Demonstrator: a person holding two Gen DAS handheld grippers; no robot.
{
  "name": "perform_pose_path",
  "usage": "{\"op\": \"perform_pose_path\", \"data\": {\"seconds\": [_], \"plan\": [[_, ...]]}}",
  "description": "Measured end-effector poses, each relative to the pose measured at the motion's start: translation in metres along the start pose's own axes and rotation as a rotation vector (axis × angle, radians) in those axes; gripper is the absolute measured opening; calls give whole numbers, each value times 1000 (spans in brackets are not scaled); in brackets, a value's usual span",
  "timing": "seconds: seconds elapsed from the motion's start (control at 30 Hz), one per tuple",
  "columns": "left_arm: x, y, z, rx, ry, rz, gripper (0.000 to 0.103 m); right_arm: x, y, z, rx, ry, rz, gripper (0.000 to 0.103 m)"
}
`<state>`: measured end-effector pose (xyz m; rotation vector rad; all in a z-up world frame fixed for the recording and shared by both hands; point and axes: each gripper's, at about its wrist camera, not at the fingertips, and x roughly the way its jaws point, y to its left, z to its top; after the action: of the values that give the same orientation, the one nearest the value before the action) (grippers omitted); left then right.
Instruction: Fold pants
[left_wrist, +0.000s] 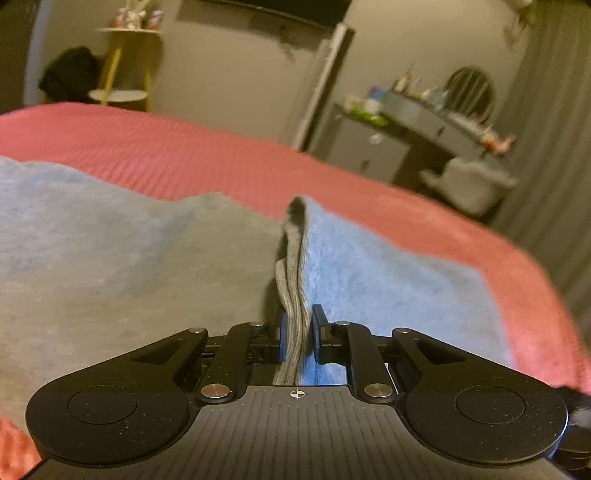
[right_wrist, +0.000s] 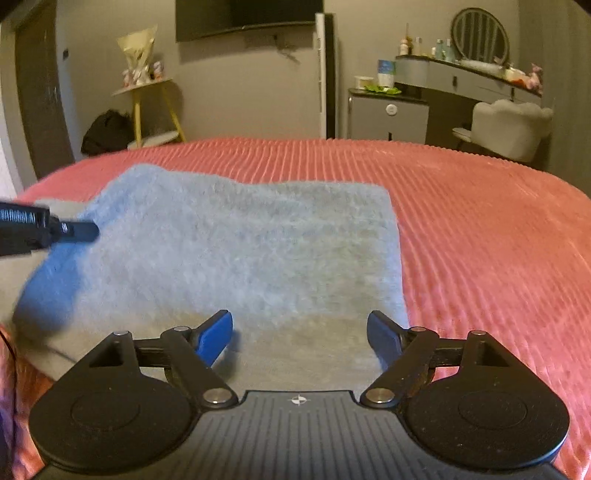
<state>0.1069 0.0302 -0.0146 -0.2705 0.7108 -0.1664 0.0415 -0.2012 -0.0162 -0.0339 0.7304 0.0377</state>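
Your left gripper (left_wrist: 298, 332) pinches a bunched grey edge of the pants (right_wrist: 236, 243), its jaws drawn narrow on the folded layers, which rise in a ridge straight ahead of the fingers. Your right gripper (right_wrist: 300, 332) hangs over the near edge of the same garment with its jaws wide and nothing between them. The pants lie already doubled into a rough rectangle on the red bed (right_wrist: 480, 229), long axis running away from you toward the far wall, fleecy blue lining turned up. From the right wrist view, the left gripper enters at the far left, by the raised corner. The coming fold likely turns on that held edge. No containers figure here.
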Motion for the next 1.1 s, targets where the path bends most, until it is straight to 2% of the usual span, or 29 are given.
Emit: {"op": "perform_pose_path", "data": {"seconds": [0.07,0.1,0.23,0.33,0.4,0.5,0.57,0.67,0.73,0.8,0.87,0.9,0.97,1.0,1.03,1.1], "plan": [[11,-4,-4,18,48,31,18,5,0,-1,-5,20,-2,82],[13,-6,-5,24,53,46,23,7,-1,-1,1,21,-3,82],[5,-6,-6,-13,-1,66,37,-1,-13,0,66,-18,33,81],[0,1,-2,-61,-45,35,44,-1,-18,0,95,3,25,81],[6,5,3,-90,-38,18,45,3,-18,-1,96,30,22,80],[27,11,10,-111,16,22,52,8,-15,-4,76,46,19,80],[40,15,12,-147,52,-37,52,9,-18,-5,89,45,28,81],[46,20,15,-188,42,-159,49,11,-23,-7,120,39,44,82],[43,23,15,-220,-7,-216,20,14,-21,-8,109,36,43,86],[34,26,14,-229,-72,-245,20,16,-15,-8,84,30,42,95],[19,19,13,-172,-150,-253,19,18,-12,-9,73,22,38,99],[11,13,14,-111,-193,-228,18,19,-11,-9,73,16,35,99],[4,6,12,-57,-248,-109,24,20,-13,-10,80,8,36,99],[7,7,12,-60,-234,-28,40,20,-13,-10,80,6,35,99],[14,13,13,-88,-187,57,49,21,-12,-10,78,4,33,99],[22,32,15,-189,-108,145,48,21,-10,-10,66,-1,24,99]]}}
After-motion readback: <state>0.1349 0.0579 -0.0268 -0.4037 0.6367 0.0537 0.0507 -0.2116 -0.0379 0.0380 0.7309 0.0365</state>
